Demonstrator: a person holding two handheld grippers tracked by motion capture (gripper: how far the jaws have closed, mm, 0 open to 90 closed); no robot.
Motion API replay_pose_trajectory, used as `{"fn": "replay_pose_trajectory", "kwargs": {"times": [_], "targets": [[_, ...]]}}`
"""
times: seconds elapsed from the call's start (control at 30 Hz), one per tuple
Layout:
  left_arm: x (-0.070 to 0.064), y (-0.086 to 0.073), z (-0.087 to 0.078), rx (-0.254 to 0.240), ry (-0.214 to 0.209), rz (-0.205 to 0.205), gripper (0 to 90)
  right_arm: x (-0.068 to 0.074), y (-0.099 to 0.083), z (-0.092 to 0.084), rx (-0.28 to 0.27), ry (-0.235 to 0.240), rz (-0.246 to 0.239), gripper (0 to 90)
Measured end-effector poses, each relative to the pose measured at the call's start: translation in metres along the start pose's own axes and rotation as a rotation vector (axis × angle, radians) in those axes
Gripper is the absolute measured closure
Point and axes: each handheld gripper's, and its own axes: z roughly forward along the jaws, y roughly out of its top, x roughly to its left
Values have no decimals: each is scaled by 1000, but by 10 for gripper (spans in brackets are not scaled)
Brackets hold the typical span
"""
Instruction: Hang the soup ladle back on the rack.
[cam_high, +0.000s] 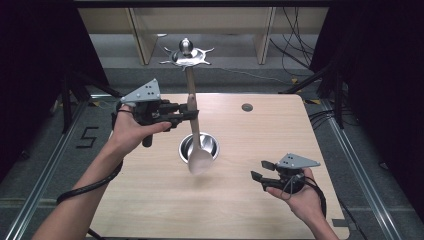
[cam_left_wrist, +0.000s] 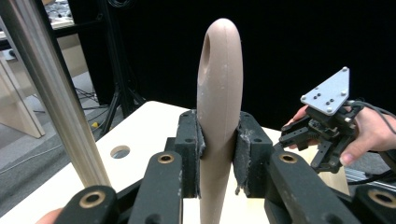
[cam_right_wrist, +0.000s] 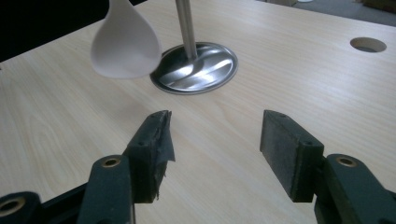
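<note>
beige spoon (cam_high: 199, 159), pale wood-grain table (cam_high: 250, 210), black tool (cam_high: 172, 114)

Left gripper (cam_high: 192, 112): black body, grey three-cornered plate with dark screw holes on top, thick black cable trailing along forearm. Right gripper (cam_high: 260, 170): same black build, grey plate, thin black cable looped over hand. Jaws black, brass-coloured pivot pins, worn dark pads. Forearms bare, no sleeves.

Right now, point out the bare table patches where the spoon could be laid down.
The widest bare patch of the table runs from the left edge to the metal stand base and on to the near edge. A second lies between the base and the far right corner, past the round hole. Crowded: around the base, under the spoon, and by the right tool.
</note>
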Motion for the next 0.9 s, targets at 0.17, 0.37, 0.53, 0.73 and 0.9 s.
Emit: {"fn": "replay_pose_trajectory", "kwargs": {"times": [0.17,0.37,0.53,0.73,0.9], "targets": [[3,3,-1,0,-20,-4,729,1,-6,0,10,12,46,431],[7,12,-4,-13,-41,-4,729,0,-7,1,28,-6,49,430],[11,21,-7,-24,-61,-13,729,-1,-8,1,24,4,63,429],[15,28,-11,-16,-75,-15,729,-3,-8,0,38,-12,58,428],[17,35,-15,-14,-80,-13,729,-3,-9,2,34,-9,55,428]]}}
